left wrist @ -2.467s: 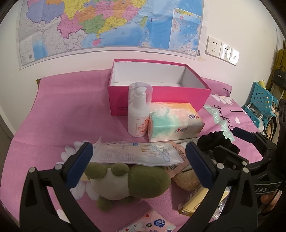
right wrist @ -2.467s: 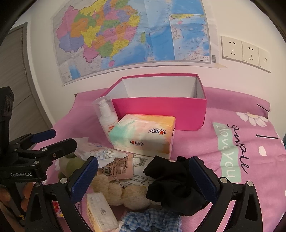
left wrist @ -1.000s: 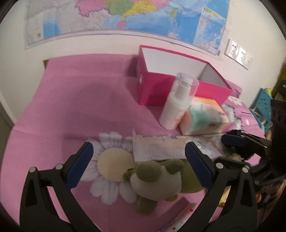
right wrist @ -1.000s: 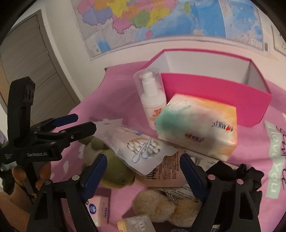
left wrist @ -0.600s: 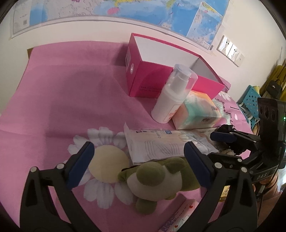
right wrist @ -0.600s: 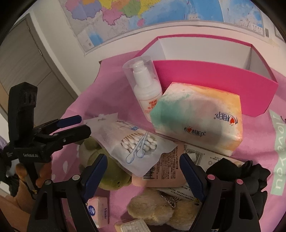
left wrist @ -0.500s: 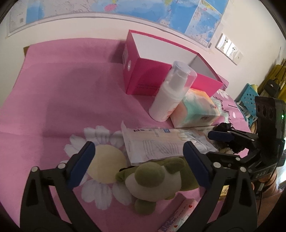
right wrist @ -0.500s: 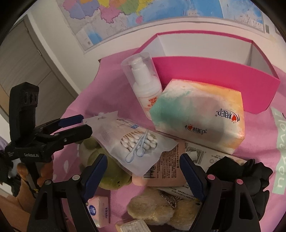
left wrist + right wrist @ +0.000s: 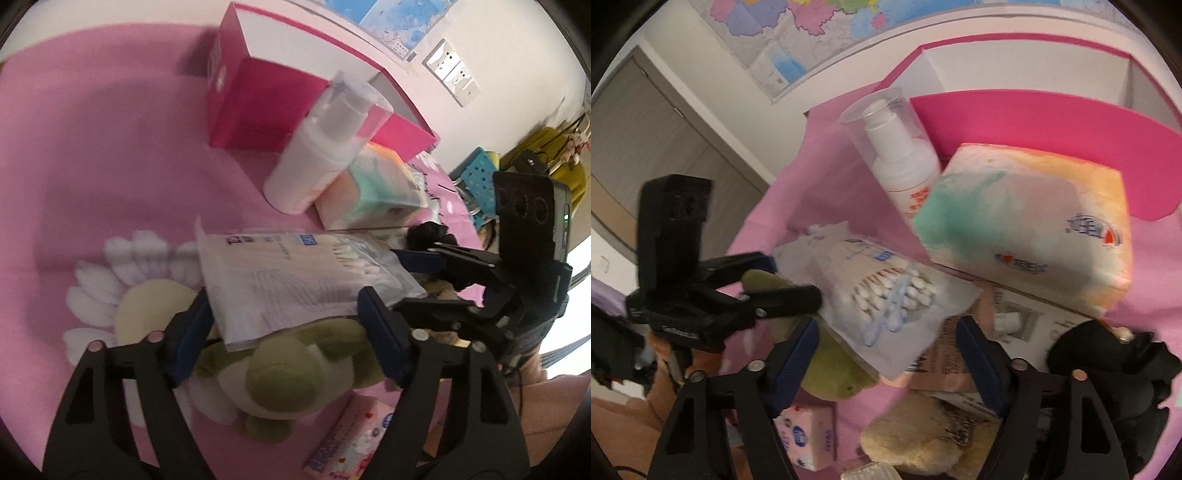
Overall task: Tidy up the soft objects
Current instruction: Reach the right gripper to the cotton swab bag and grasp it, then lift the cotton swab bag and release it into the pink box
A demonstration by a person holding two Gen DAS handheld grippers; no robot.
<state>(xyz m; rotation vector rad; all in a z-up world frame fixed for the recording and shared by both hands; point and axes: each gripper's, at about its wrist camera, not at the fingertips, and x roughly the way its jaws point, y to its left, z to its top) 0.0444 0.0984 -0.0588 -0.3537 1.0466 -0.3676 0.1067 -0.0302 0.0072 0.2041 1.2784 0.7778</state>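
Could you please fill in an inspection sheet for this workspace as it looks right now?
Surface: pink cloth with a daisy print.
Job's things: green plush toy under the cotton swab bag; beige plush; black scrunchie; tissue pack; pink box open.
Clutter: pump bottle upright; small tissue packet.
Grippers: left gripper and right gripper open, jaws just closing around the bag's ends.
Cables: nothing seen.
Surroundings: wall map, wall sockets.

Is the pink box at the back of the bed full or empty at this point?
Empty as far as visible: the pink box has no lid and shows only bare white inner walls in the right wrist view; its floor near the front wall is hidden.
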